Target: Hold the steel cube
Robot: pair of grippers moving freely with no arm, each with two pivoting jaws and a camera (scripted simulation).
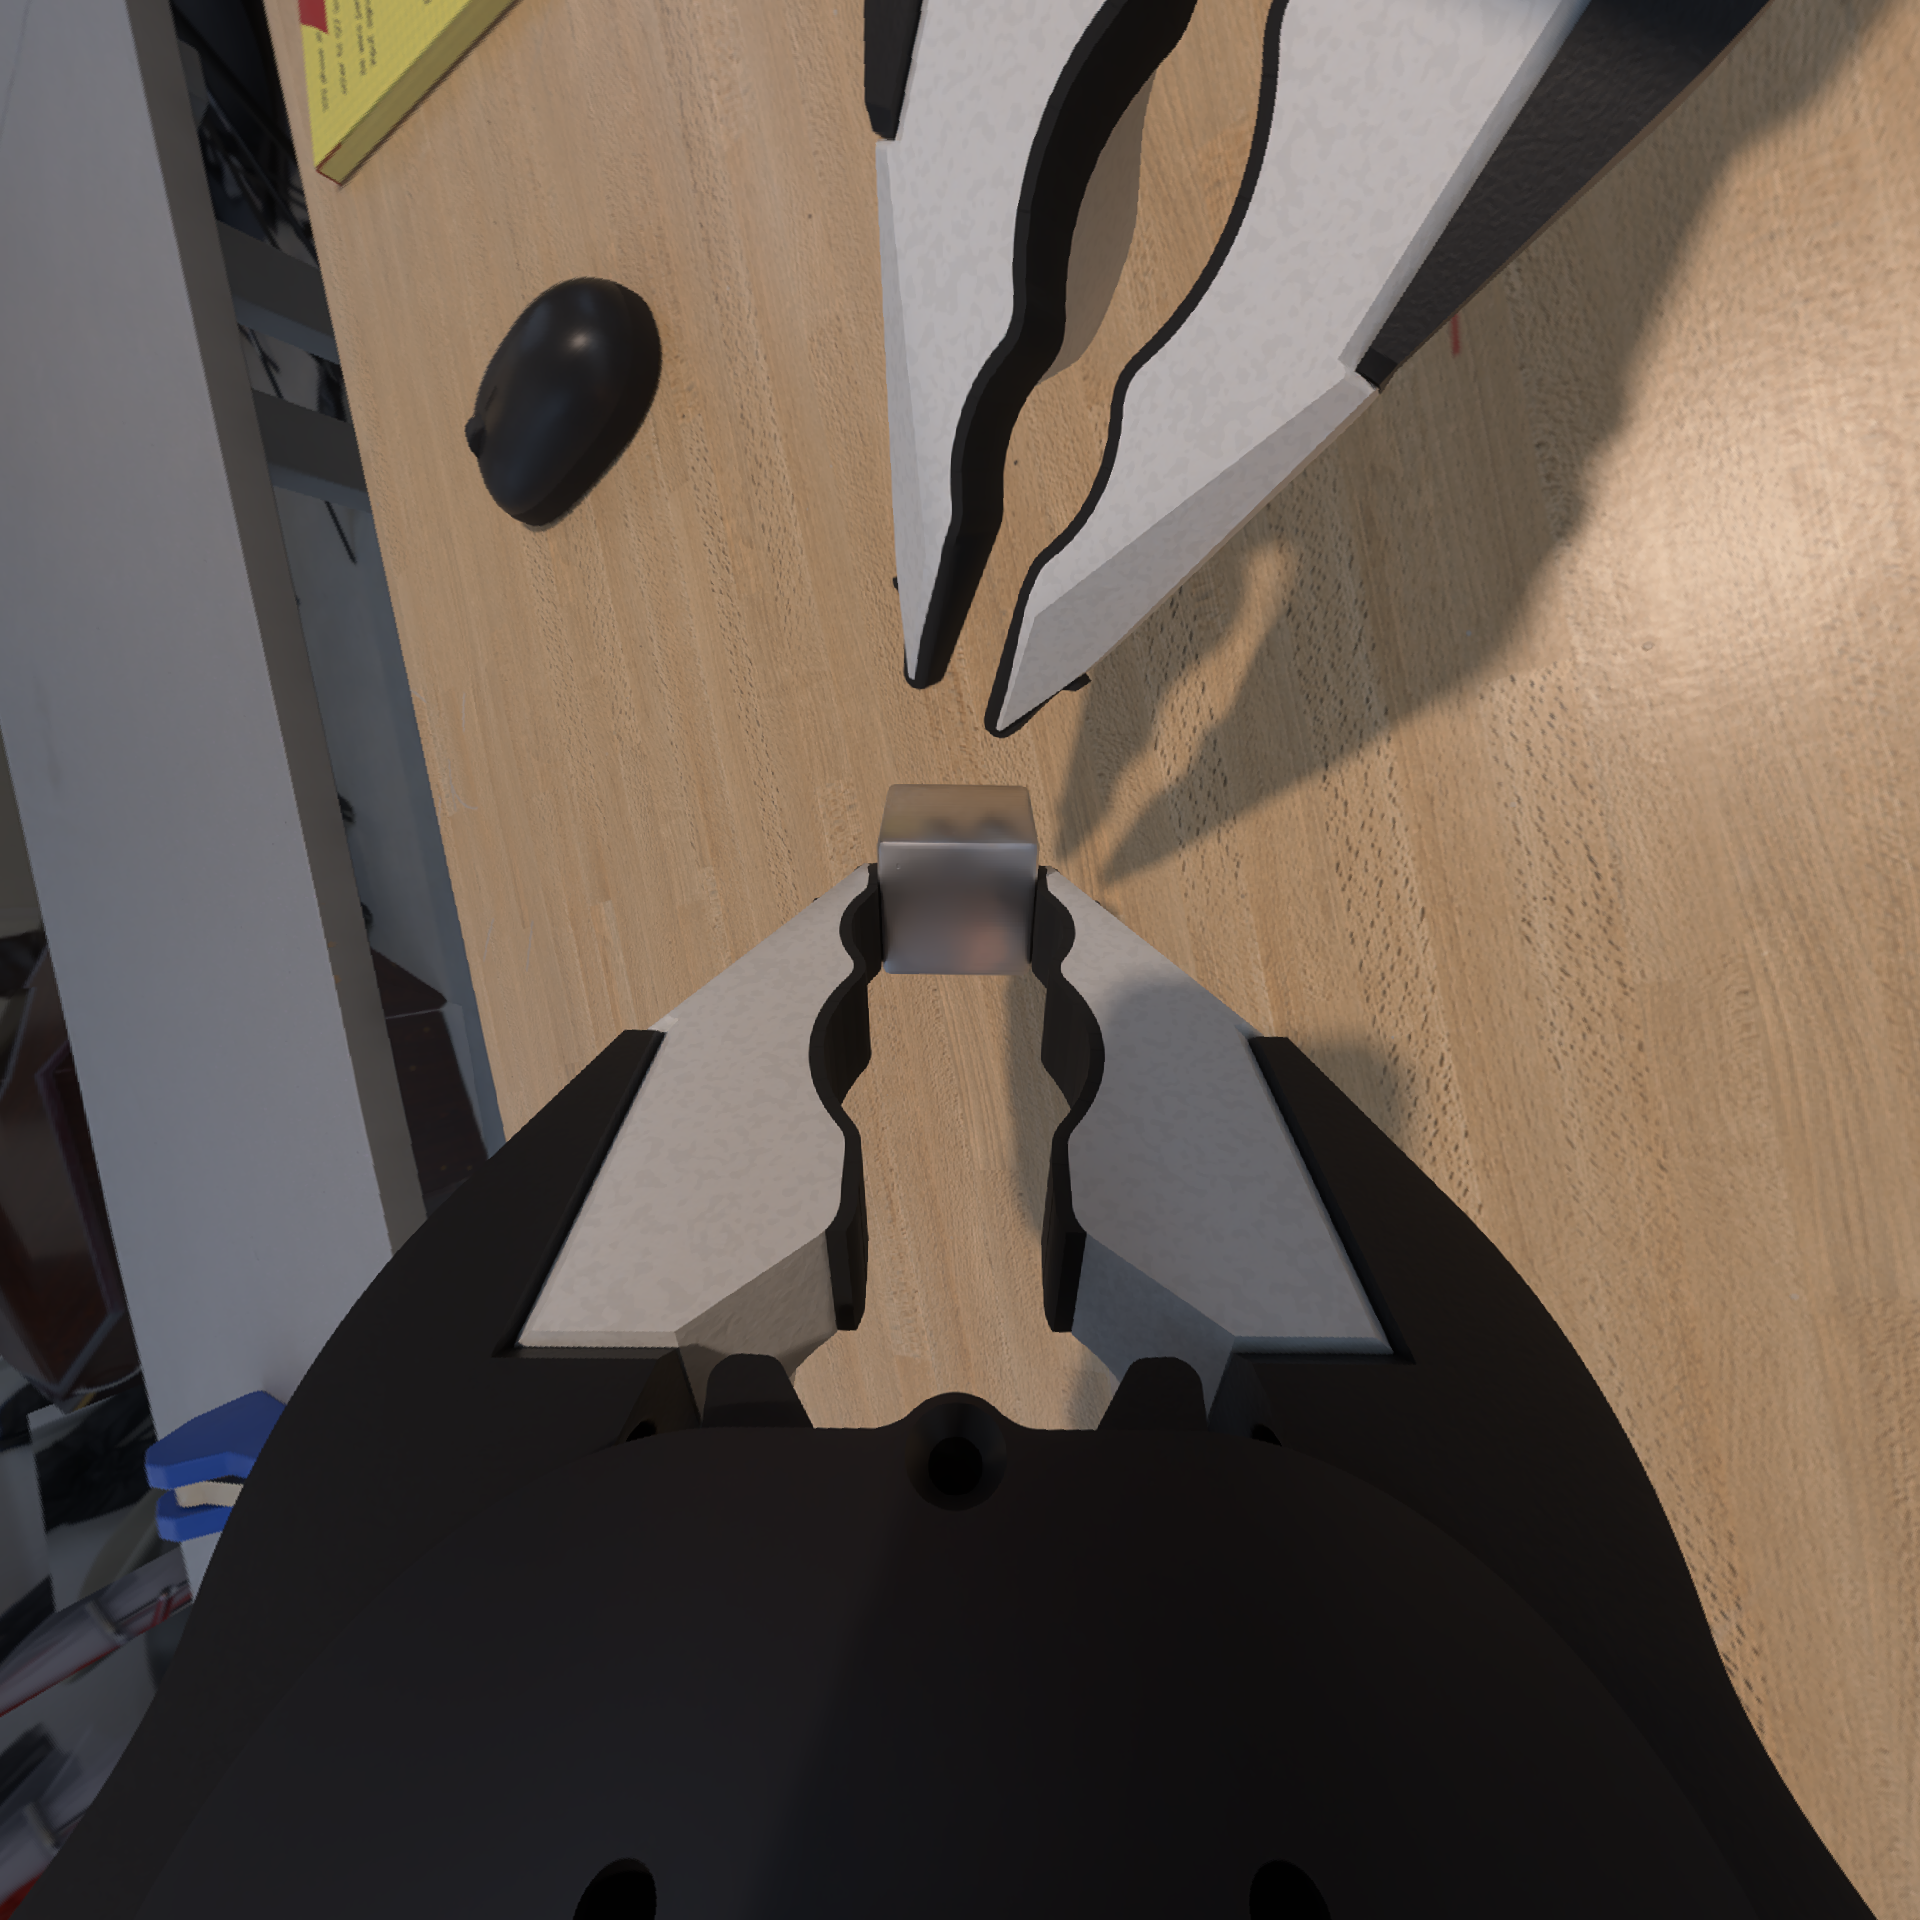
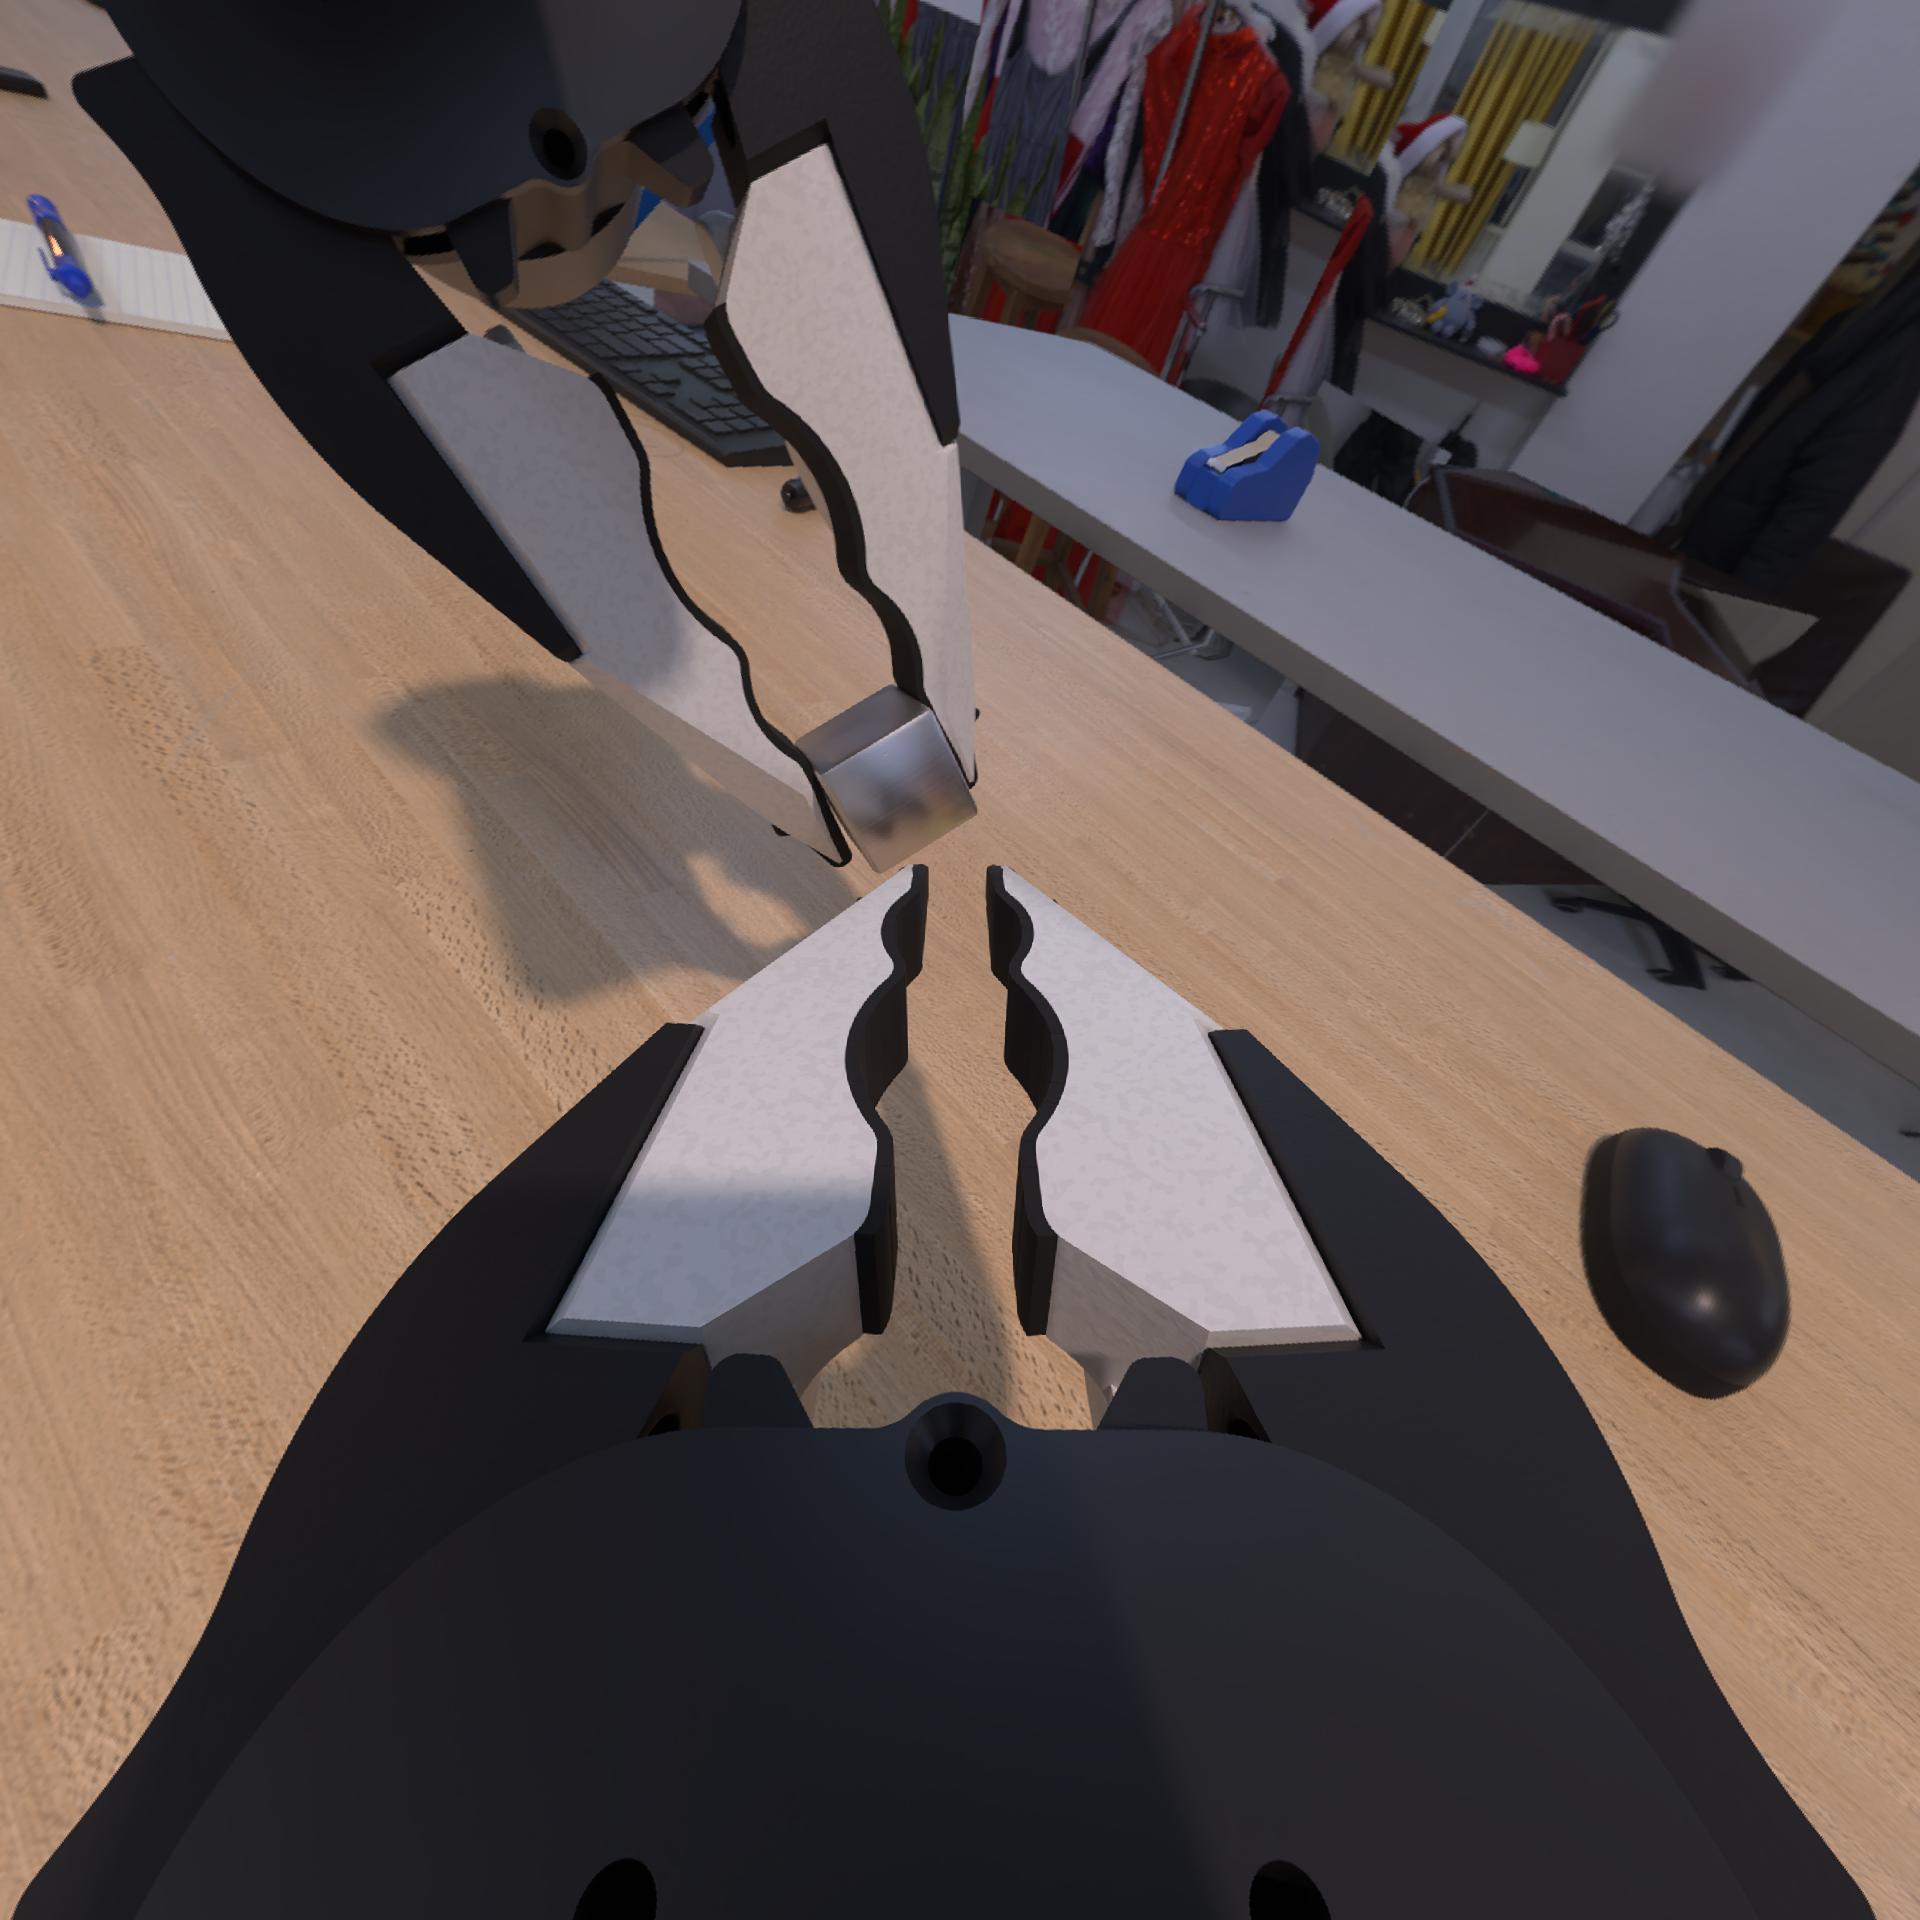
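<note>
The steel cube is a small shiny block clamped between the fingertips of my left gripper, low over the wooden table. I cannot tell whether it touches the wood. The right wrist view shows the same cube in the left gripper, which comes down from the upper left. My right gripper points at the cube from just in front of it, its tips a narrow gap apart with nothing between them. It also shows in the left wrist view, just beyond the cube.
A black mouse lies on the table near its edge. A yellow book, a black keyboard and a notepad with a blue pen lie farther off. A blue tape dispenser stands on a separate grey table.
</note>
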